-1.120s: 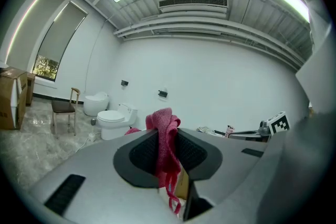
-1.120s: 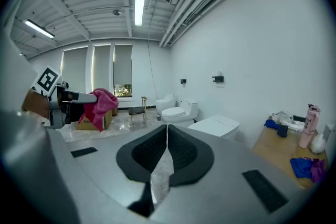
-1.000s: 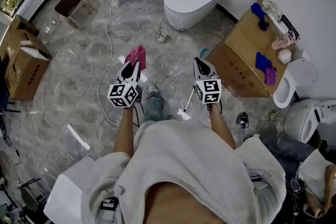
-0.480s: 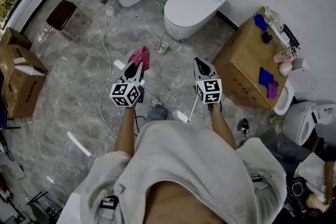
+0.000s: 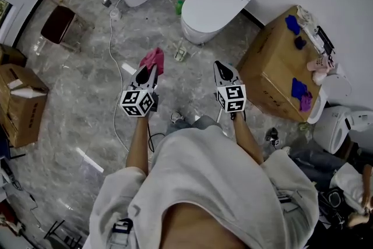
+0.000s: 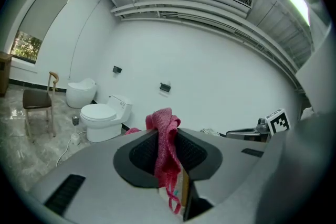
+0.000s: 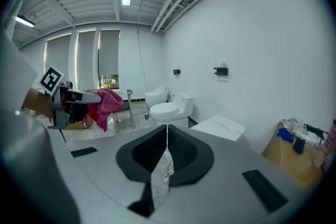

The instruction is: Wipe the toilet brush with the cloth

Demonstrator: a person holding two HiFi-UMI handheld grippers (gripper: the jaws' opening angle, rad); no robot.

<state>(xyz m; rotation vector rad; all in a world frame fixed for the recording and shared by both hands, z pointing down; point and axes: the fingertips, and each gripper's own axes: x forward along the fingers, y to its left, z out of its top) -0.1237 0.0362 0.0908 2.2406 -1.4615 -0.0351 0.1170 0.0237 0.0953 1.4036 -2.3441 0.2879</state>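
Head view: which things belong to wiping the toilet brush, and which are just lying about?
Job: pink knitted cloth in left gripper; thin white toilet brush handle in right gripper.
Lying about: white toilets, brown cardboard box, dark-seated chair.

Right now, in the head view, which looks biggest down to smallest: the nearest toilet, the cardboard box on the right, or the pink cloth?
1. cardboard box, though not by much
2. nearest toilet
3. pink cloth, clearly smallest, even though it is held up nearer the camera

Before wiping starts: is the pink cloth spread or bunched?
Bunched: the pink knitted cloth sits crumpled, clamped in the left tool.
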